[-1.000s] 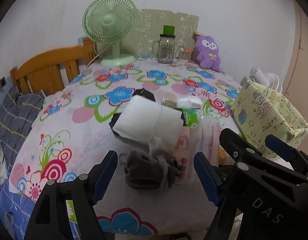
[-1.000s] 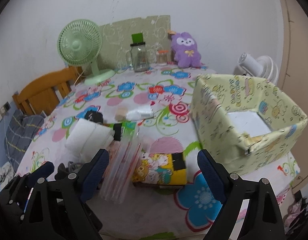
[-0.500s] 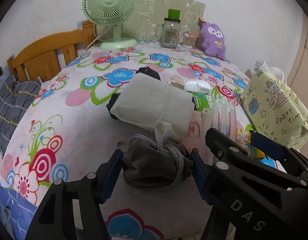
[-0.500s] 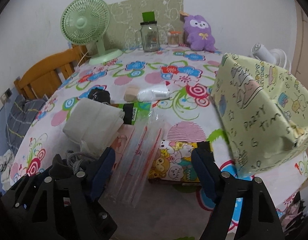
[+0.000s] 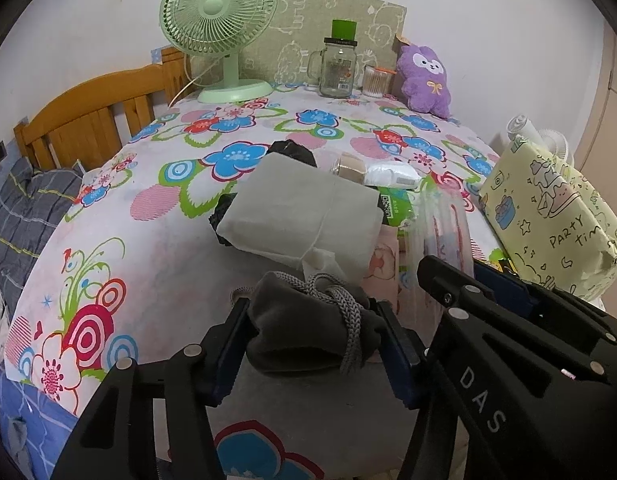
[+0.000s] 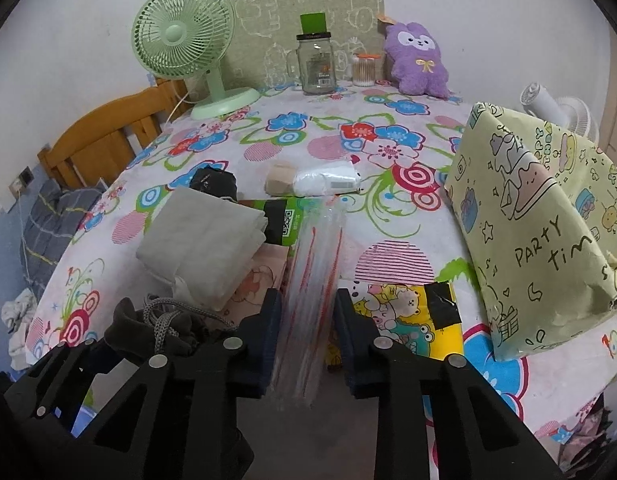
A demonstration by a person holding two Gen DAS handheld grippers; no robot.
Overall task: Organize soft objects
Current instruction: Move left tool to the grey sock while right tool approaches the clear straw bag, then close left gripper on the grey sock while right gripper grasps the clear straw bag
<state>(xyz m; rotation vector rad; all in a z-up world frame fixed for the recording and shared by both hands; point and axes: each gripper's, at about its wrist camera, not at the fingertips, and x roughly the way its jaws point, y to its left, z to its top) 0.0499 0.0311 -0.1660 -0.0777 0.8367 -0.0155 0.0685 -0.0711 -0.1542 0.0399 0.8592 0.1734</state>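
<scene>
While the left gripper was closing, its blue pads already pressed both flanks of the dark grey drawstring pouch, which bulged between them at the near edge of the flowered tablecloth; the right gripper was clenched on the near end of a clear packet of plastic sleeves with red lines, squeezing it into a narrow band; each tool seemed to have taken the soft item nearest it, probably so that both could be carried off together.

Just beyond the pouch lay a folded white cloth bundle tied with a thin string, resting partly on a black item and a green packet; right of the pouch, the yellow cartoon-printed packet lay flat beside the sleeves; farther from the pouch sat a small tan roll and a white wrapped pack.

Well right of the pouch stood the yellow "PARTY time" paper-covered box, likely the place meant for the soft things; its inside was hidden from both views, so its contents could not be told. Far beyond the pouch, by the wall, the glass jar looked empty, and a smaller jar held what looked like cotton swabs.
</scene>
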